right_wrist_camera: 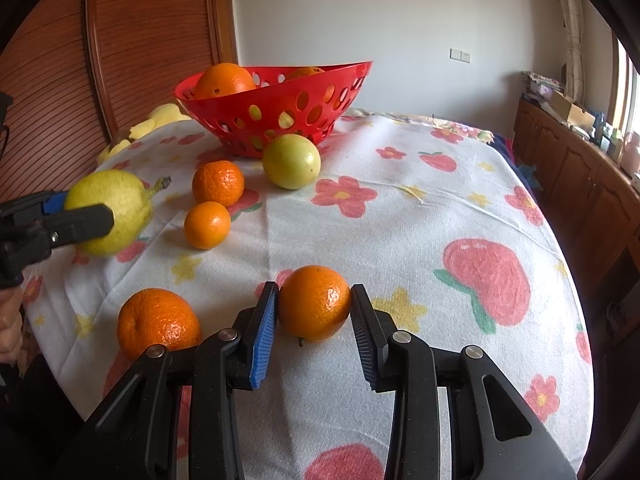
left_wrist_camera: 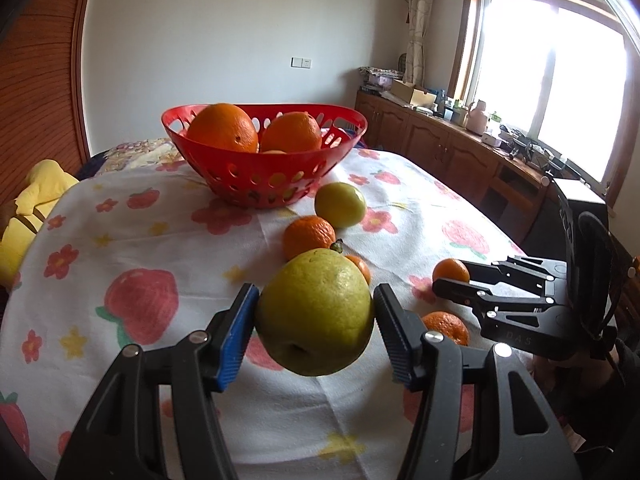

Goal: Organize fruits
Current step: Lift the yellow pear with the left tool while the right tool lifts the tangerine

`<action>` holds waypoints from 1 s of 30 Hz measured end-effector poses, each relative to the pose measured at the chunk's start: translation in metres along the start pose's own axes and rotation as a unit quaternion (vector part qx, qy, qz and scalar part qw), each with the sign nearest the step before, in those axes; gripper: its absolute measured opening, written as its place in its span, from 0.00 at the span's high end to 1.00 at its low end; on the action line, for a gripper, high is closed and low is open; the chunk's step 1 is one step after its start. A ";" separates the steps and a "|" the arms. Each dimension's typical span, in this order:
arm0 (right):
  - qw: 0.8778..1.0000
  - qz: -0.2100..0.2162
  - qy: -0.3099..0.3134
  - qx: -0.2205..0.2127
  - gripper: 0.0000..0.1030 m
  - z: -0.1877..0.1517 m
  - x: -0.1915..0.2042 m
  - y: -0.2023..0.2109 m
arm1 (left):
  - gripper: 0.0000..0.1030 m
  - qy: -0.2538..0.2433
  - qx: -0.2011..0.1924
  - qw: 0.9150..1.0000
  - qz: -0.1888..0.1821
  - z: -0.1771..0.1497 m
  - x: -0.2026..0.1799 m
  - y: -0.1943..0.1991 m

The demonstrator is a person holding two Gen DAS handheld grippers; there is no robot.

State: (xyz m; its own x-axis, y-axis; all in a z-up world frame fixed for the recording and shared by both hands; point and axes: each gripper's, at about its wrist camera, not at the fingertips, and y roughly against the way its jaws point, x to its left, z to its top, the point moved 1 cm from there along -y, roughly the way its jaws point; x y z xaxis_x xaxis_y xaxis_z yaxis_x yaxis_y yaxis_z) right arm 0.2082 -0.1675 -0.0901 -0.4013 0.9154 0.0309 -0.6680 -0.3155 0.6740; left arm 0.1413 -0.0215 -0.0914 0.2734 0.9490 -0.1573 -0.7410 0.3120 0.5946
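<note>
Pear clamped in left gripper, lifted clear of the table. Right gripper clamped on a tangerine resting on the flowered cloth. Another tangerine just left of it. Red basket at the far end holds two oranges.

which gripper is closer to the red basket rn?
Left, probably. The left gripper, holding the pear, is short of the red basket; the right gripper grips a mandarin farther back.
</note>
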 end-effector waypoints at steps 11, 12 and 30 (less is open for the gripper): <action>1.000 0.003 -0.006 -0.002 0.65 0.006 -0.007 0.009 | 0.43 -0.009 -0.027 1.000 0.012 0.026 0.012 0.011; 1.000 0.004 -0.007 -0.003 0.66 0.008 -0.008 0.011 | 0.44 -0.010 -0.030 0.999 0.014 0.030 0.014 0.013; 0.994 -0.019 0.066 -0.087 0.66 0.111 0.003 0.053 | 0.43 -0.052 -0.075 0.995 0.027 0.109 0.019 0.013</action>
State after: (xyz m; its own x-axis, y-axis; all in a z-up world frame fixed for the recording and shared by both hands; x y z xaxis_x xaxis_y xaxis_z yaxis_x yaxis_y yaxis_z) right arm 0.2414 -0.1533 0.0277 -0.4448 0.8903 -0.0971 -0.7775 -0.3301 0.5353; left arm 0.2034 -0.0046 -0.0009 0.2876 0.9569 -0.0410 -0.8371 0.2720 0.4746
